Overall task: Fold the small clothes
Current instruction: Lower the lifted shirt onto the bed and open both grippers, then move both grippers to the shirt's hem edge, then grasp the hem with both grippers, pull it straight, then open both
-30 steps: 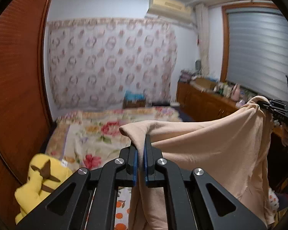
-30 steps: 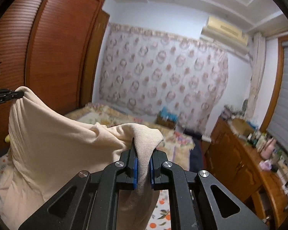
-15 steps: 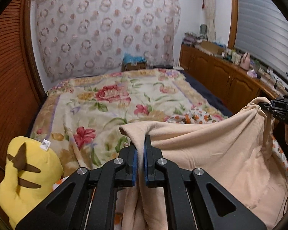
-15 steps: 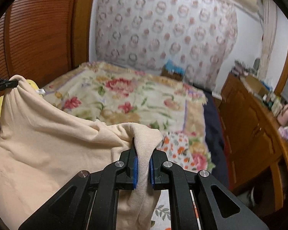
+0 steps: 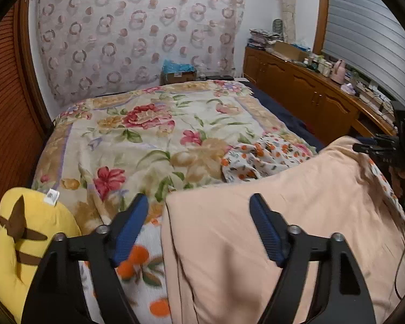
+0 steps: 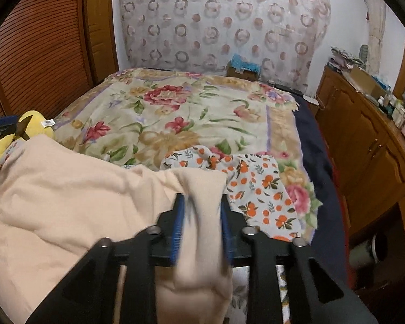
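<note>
L tool jaws opening over peach garment on floral bed; cloth prob. untouched.

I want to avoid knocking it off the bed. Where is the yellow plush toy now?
The yellow plush toy lies at the left edge of the bed, beside the wooden wardrobe, left of the peach garment.

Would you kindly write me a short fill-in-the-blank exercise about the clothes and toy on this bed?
1. The plain garment lying between both grippers is ____ in colour.
2. The white cloth beyond it is printed with small ____.
3. The plush toy near the wooden wardrobe is ____.
4. The bedspread carries a ____ pattern.

Missing words: peach; oranges; yellow; floral
</note>
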`<move>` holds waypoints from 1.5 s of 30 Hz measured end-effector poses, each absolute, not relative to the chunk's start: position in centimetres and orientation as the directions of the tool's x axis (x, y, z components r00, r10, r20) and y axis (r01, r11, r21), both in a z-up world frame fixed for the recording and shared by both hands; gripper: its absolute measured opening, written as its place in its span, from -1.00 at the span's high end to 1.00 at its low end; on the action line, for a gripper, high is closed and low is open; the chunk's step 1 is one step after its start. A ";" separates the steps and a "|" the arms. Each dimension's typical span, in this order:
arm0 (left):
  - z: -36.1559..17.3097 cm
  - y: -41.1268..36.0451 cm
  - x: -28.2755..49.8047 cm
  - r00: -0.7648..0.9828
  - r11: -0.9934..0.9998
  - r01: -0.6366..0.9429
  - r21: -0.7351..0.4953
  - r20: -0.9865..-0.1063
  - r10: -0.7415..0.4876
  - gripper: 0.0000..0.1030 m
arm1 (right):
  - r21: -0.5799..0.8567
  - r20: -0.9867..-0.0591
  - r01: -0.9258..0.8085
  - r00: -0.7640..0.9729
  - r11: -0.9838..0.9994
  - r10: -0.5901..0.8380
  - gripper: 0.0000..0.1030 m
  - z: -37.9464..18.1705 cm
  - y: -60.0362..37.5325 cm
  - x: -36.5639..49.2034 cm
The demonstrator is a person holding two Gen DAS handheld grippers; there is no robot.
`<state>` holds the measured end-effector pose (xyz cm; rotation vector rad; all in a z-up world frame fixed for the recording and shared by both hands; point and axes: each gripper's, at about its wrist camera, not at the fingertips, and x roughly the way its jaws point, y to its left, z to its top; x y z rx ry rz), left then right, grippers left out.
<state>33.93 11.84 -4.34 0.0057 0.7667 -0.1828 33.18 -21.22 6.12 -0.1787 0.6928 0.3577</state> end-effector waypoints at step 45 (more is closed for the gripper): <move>-7.8 9.9 22.3 0.601 0.964 0.204 -0.173 -0.754 -0.263 0.93 | 0.089 -0.681 -0.380 0.651 0.921 0.334 0.80 2.9 -24.7 22.0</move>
